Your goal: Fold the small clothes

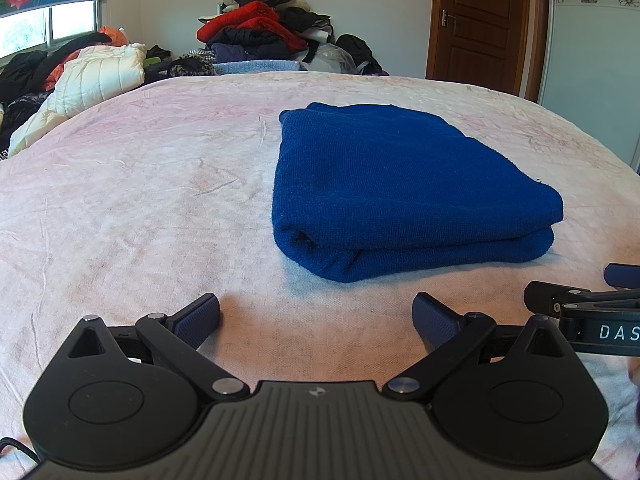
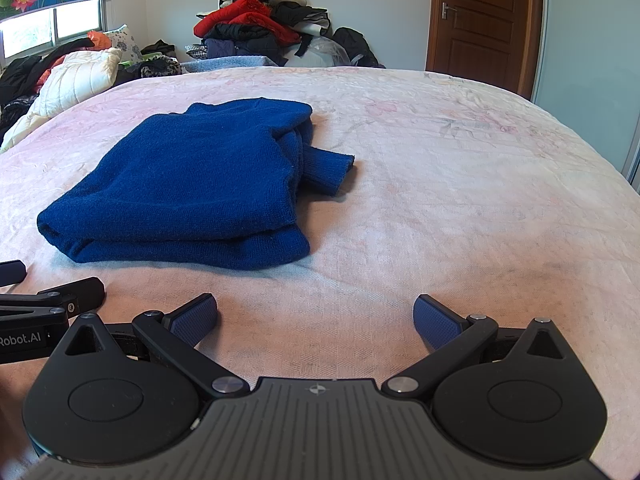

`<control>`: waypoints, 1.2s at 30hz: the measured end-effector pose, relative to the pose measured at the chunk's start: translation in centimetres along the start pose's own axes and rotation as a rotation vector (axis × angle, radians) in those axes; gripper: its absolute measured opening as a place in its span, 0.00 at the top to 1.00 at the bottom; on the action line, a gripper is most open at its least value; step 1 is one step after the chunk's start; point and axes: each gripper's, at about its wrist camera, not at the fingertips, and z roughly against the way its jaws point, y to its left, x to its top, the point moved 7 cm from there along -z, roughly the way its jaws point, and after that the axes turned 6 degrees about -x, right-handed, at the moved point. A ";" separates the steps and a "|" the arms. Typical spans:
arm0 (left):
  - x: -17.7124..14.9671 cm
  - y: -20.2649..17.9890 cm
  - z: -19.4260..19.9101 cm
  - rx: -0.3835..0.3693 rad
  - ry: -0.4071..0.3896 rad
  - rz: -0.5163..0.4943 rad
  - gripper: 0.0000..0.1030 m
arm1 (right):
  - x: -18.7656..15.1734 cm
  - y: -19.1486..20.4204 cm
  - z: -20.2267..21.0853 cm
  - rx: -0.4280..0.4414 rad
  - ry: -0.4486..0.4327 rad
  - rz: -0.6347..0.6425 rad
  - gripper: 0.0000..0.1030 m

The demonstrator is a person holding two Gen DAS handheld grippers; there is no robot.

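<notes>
A: Report the state of each gripper.
B: The left gripper has its jaws spread wide and holds nothing. The right gripper is likewise wide and unloaded. Both hover over the near edge of the bed.
A: Location of the garment?
B: The blue sweater lies folded mid-bed, one cuff protruding on its right side, apart from both grippers.

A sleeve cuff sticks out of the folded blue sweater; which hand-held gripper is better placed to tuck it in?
Right, probably. The cuff pokes from the blue knitted sweater on the side facing the open right hand-held gripper; from the left hand-held gripper, the cuff is hidden.
</notes>
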 end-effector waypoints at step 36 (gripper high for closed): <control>0.4 -0.1 0.0 0.027 0.017 0.024 0.00 | 0.0 0.0 0.0 0.000 -0.001 -0.001 0.01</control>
